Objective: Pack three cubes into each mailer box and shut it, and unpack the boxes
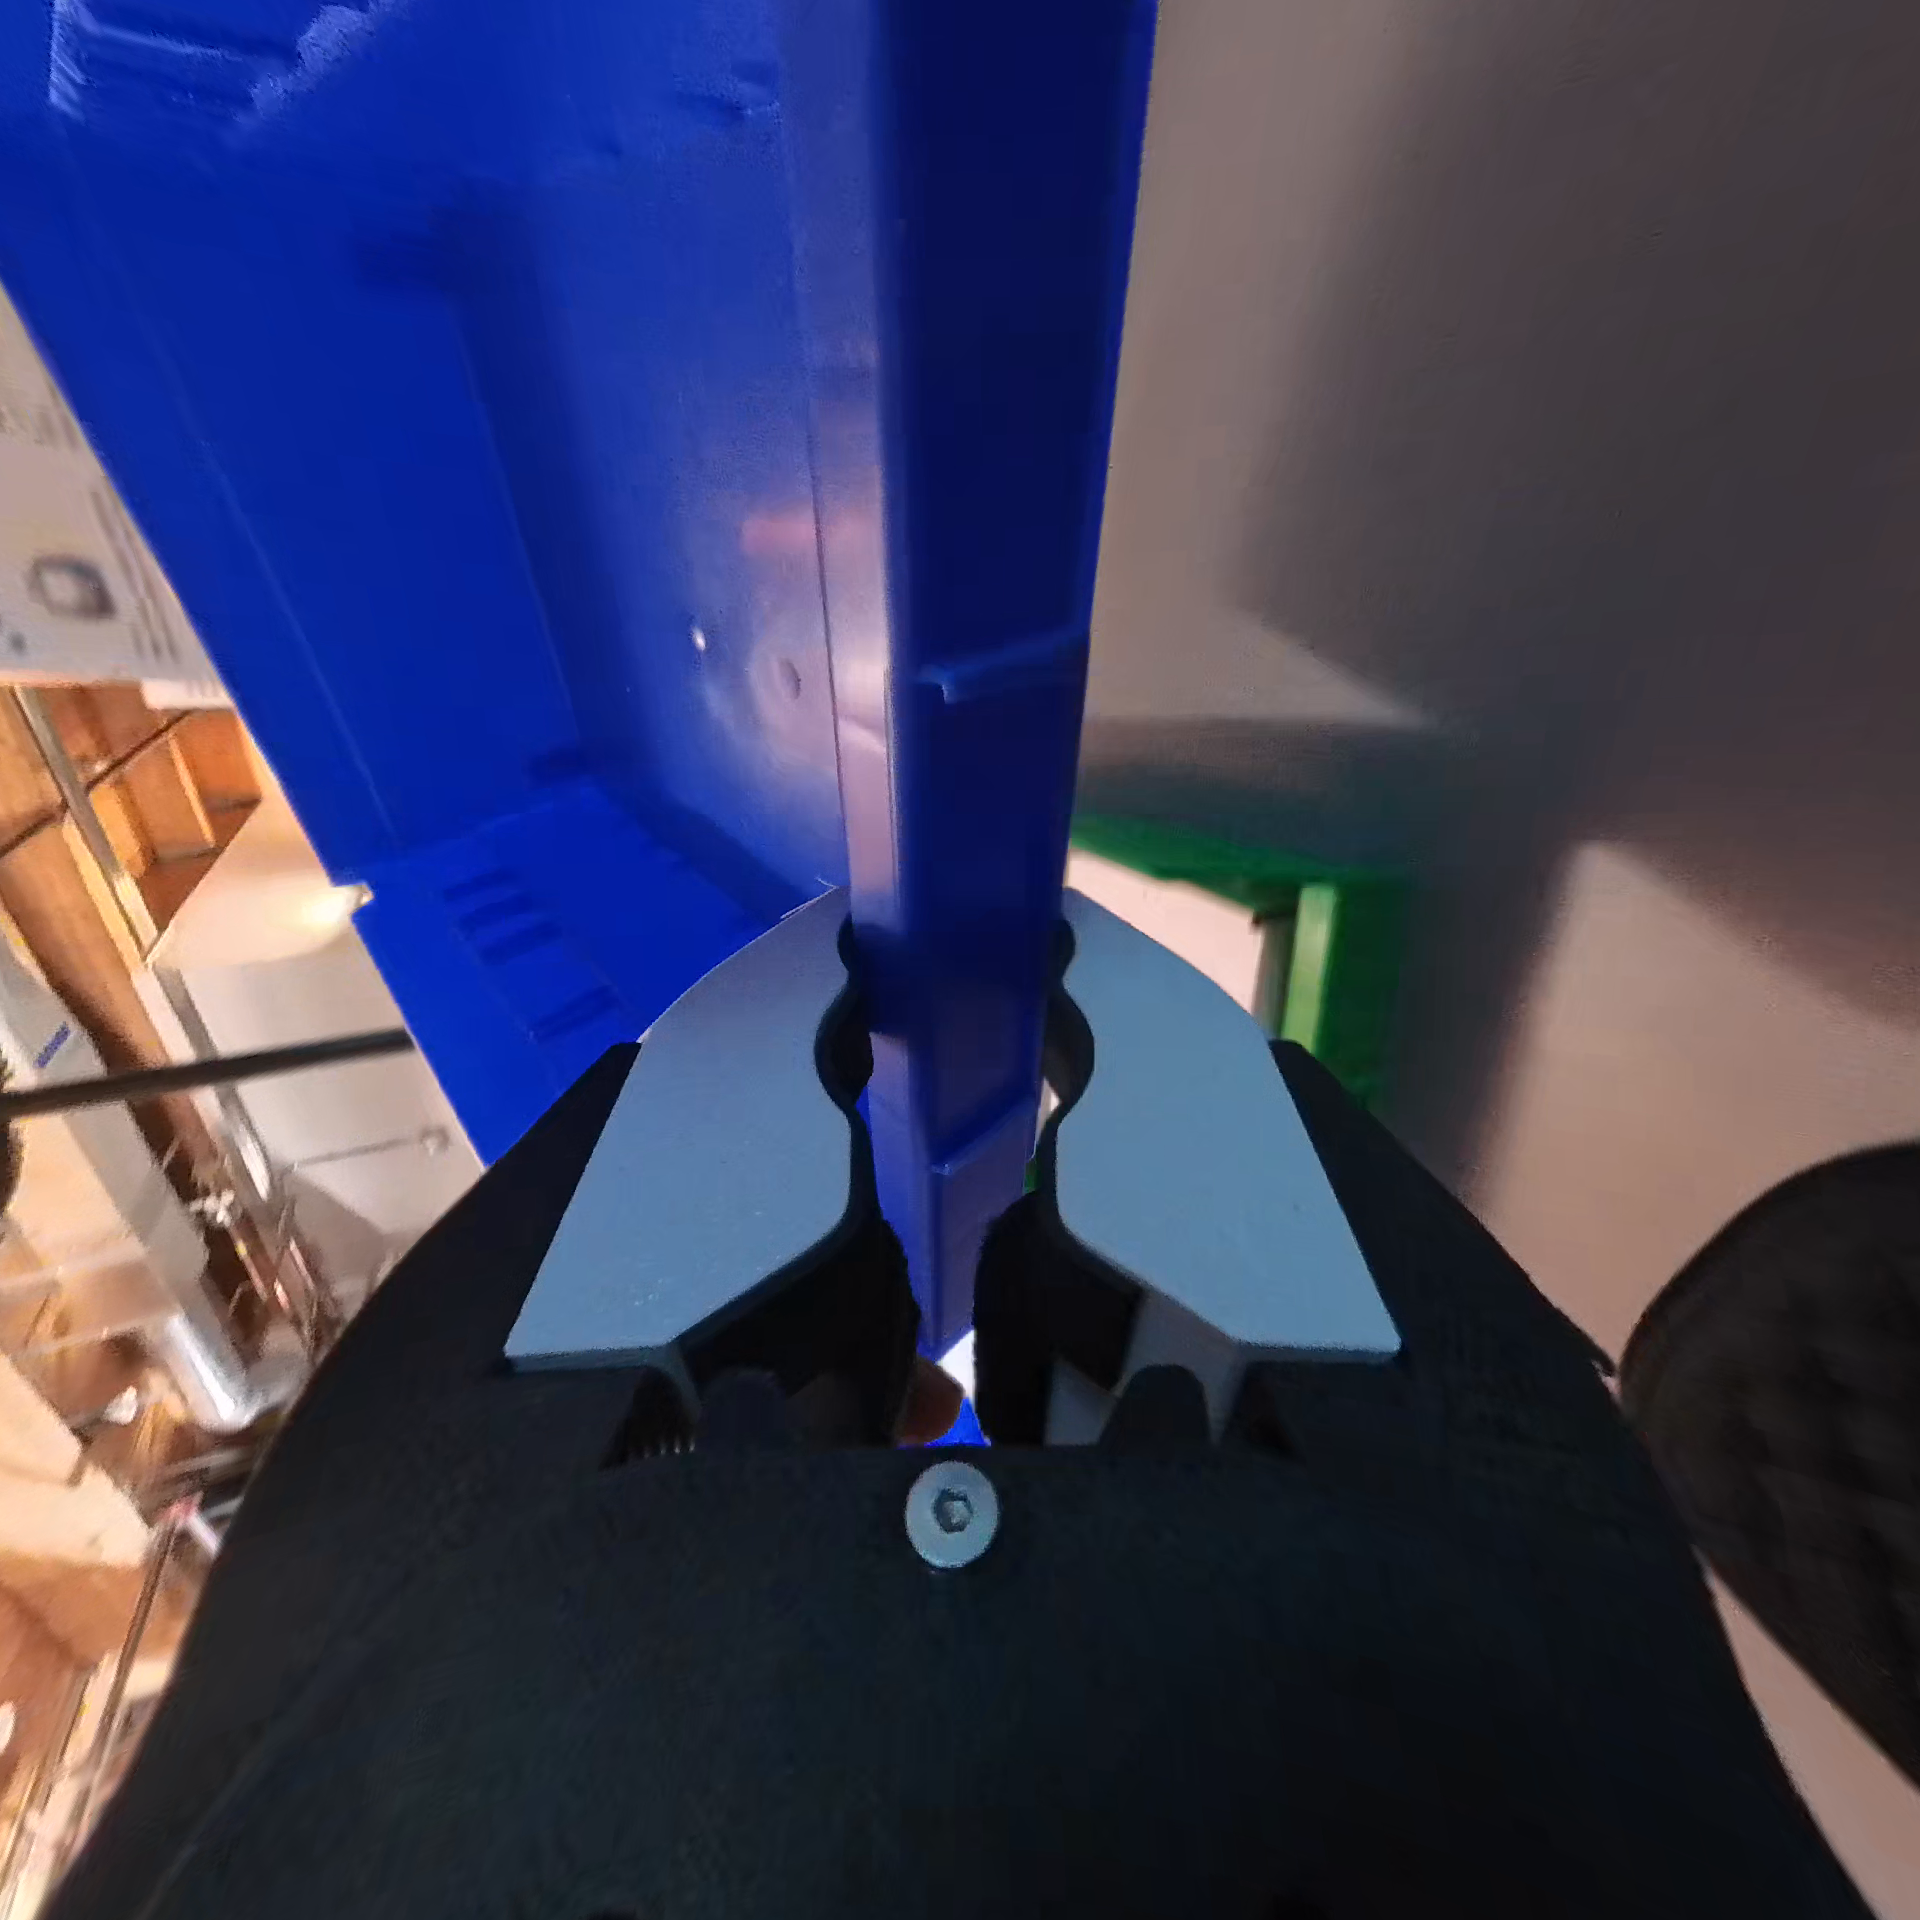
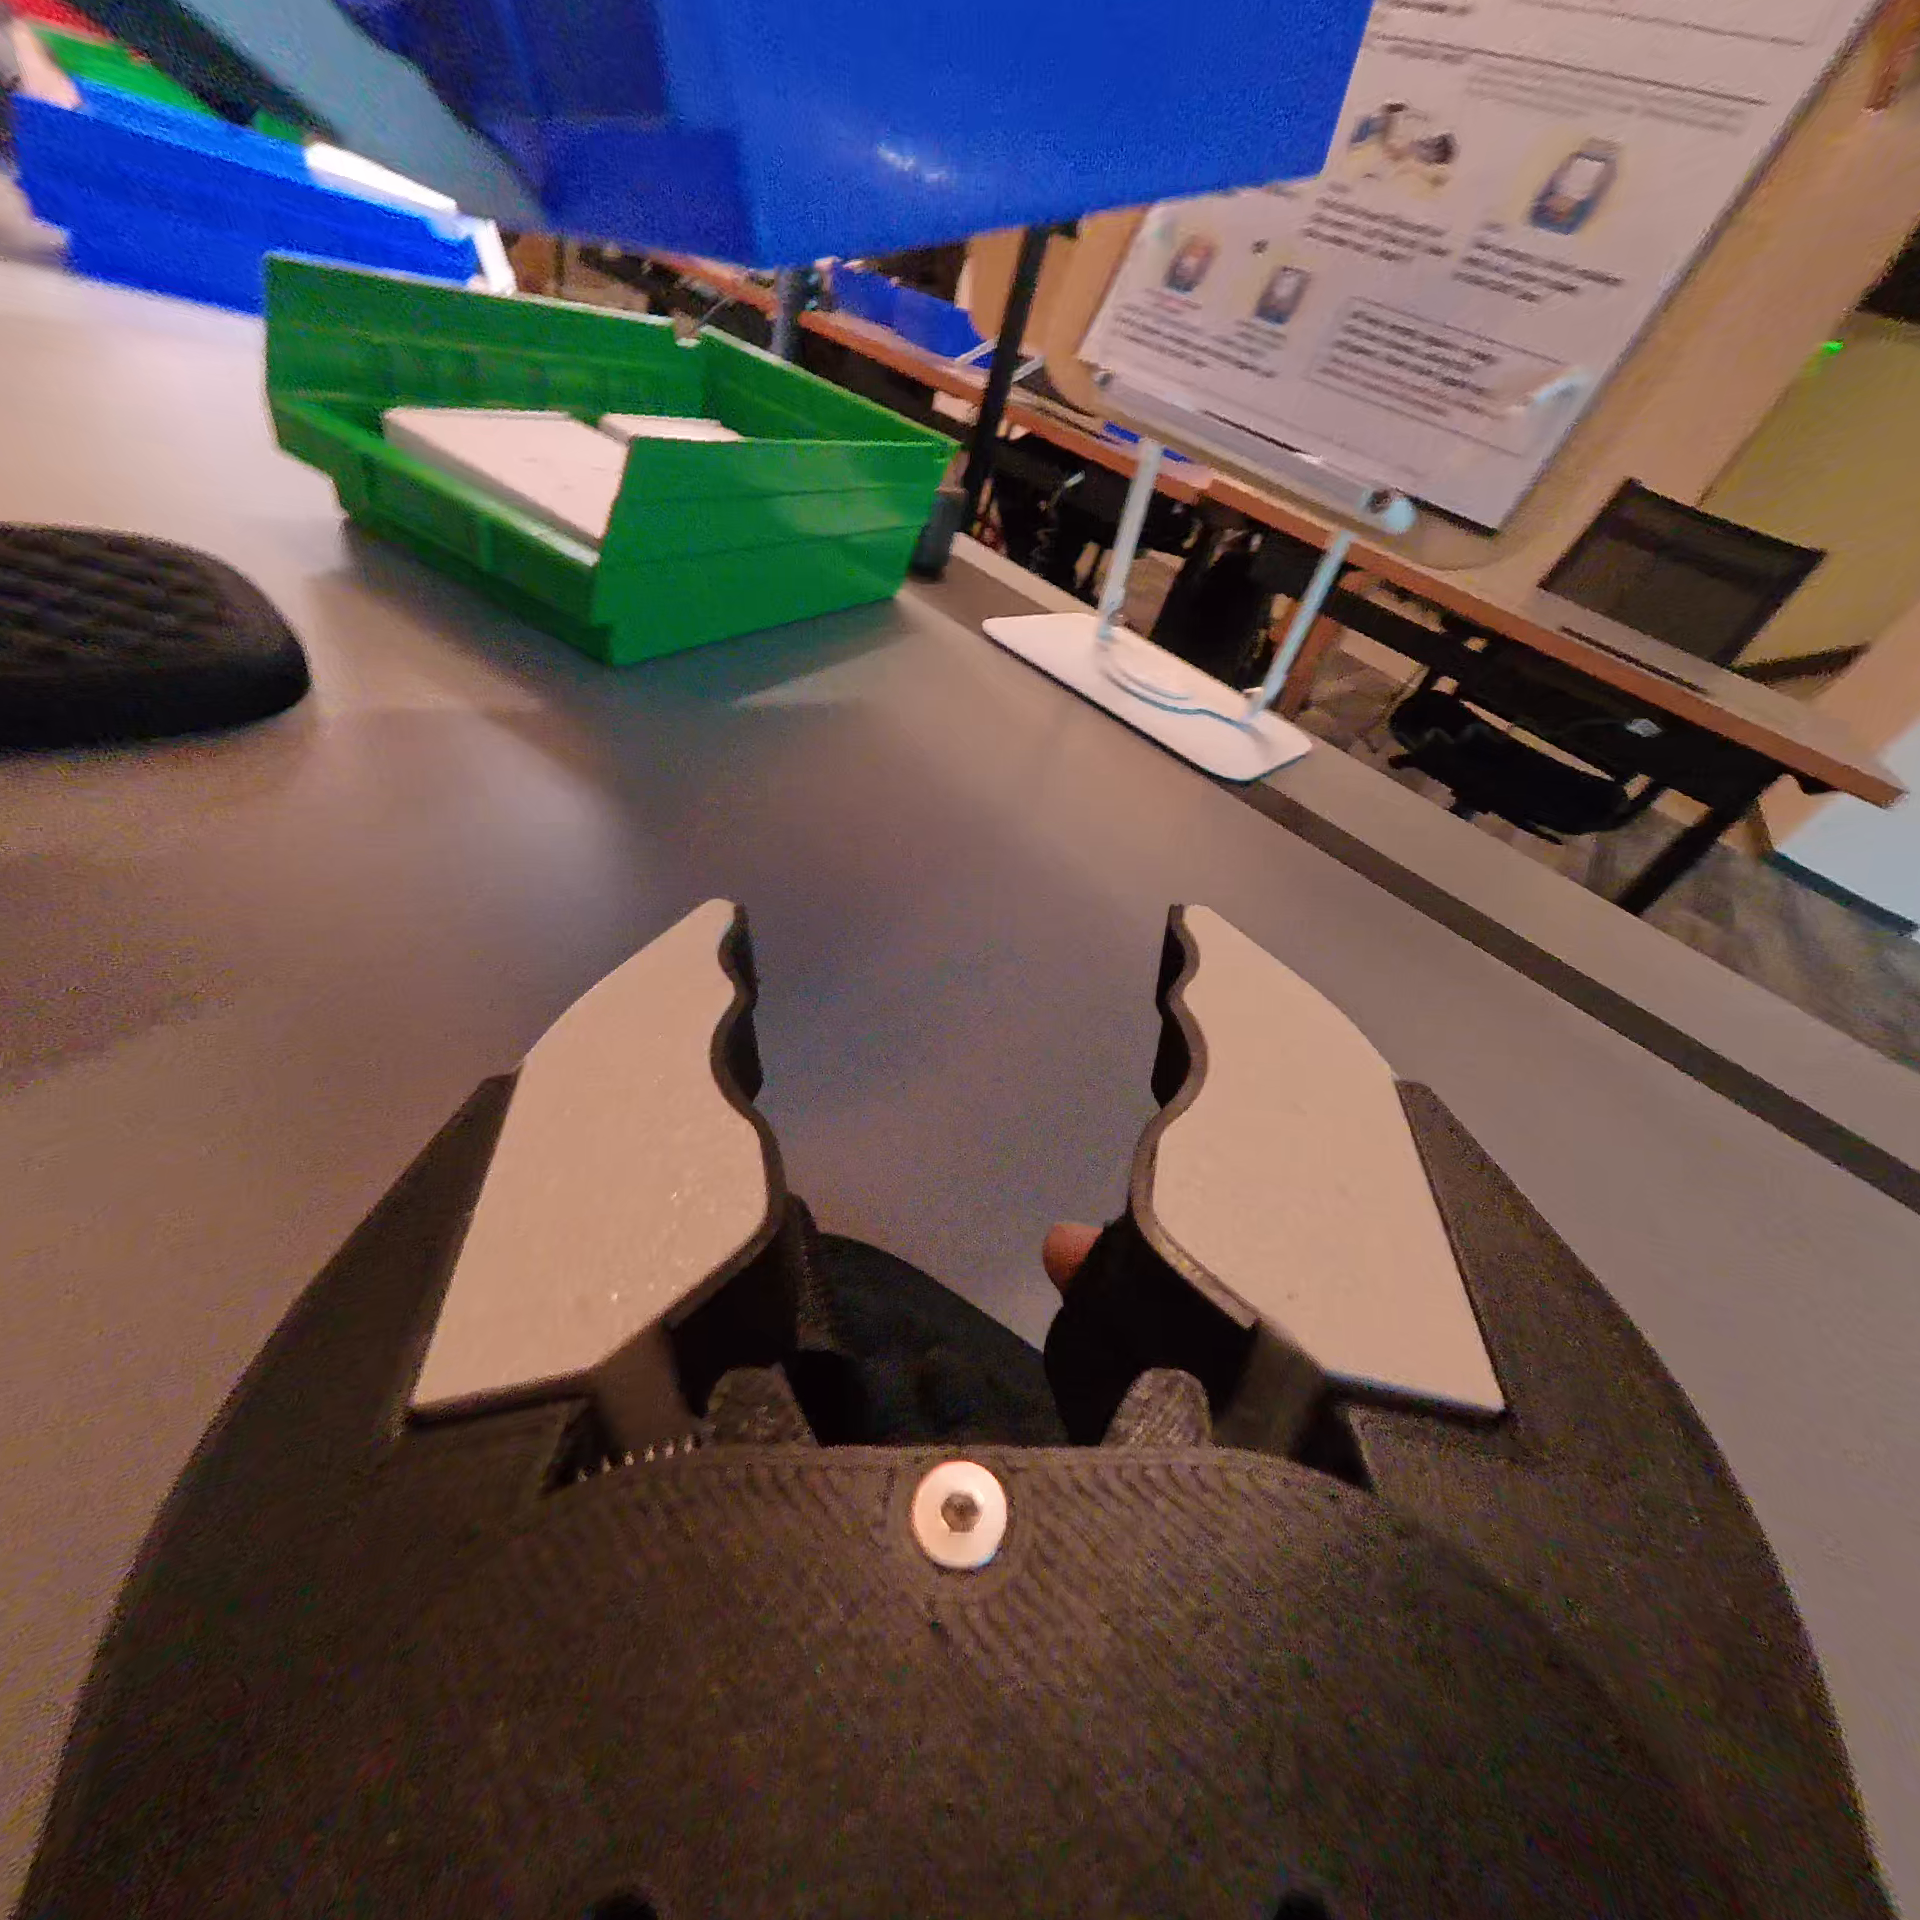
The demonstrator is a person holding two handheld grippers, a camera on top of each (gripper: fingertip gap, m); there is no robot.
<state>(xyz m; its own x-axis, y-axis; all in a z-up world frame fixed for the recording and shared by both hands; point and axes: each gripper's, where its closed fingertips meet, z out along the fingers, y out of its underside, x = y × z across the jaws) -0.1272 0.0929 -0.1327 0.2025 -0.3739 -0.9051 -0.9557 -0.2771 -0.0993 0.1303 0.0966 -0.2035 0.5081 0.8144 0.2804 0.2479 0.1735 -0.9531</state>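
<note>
My left gripper (image 1: 954,935) is shut on the rim of a blue plastic bin (image 1: 582,436) and holds it up in the air, tilted. The same blue bin (image 2: 935,114) hangs at the top of the right wrist view, above the table. My right gripper (image 2: 954,935) is open and empty, low over the grey table (image 2: 831,790). A green bin (image 2: 582,520) stands on the table ahead and holds flat white mailer boxes (image 2: 509,457). No cubes are in view.
More blue bins (image 2: 208,197) are stacked at the far left. A sign on a white stand (image 2: 1382,260) sits near the table's right edge. A black rounded object (image 2: 125,634) lies at the left. The green bin's corner (image 1: 1320,925) shows behind the left fingers. Left tips to right tips: about 25 centimetres. The black rounded object (image 2: 125,634) sits 20 centimetres or so from the ends of my left fingers.
</note>
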